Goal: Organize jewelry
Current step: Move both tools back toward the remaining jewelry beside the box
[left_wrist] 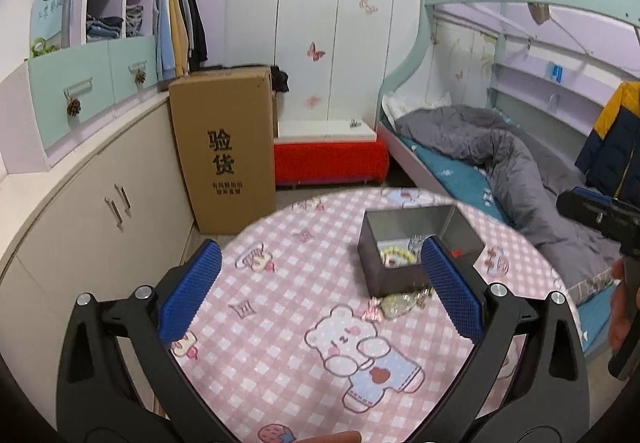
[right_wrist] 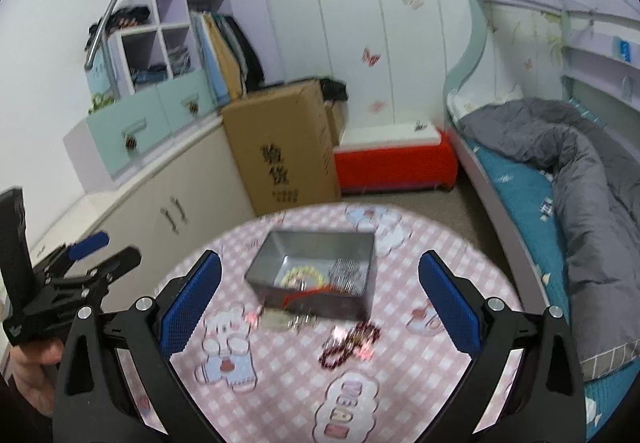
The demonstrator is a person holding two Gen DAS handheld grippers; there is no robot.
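Observation:
A dark grey jewelry box (right_wrist: pixel 316 275) stands open on the round table with a pink checked cloth (right_wrist: pixel 400 383). Inside it lie a pale bead bracelet (right_wrist: pixel 302 275), a silver piece (right_wrist: pixel 348 271) and a red cord. In front of the box on the cloth lie a pale silver piece (right_wrist: pixel 280 321) and a dark red bead bracelet (right_wrist: pixel 348 343). My right gripper (right_wrist: pixel 320 295) is open and empty above these. My left gripper (left_wrist: pixel 320 283) is open and empty, with the box (left_wrist: pixel 408 251) by its right finger and a pale piece (left_wrist: pixel 400 303) in front of the box.
A tall cardboard carton (left_wrist: pixel 228 151) stands beyond the table on the left, beside low cream cabinets (left_wrist: pixel 100 223). A red bench (left_wrist: pixel 328 159) is against the wardrobe. A bunk bed with a grey duvet (left_wrist: pixel 520 163) runs along the right.

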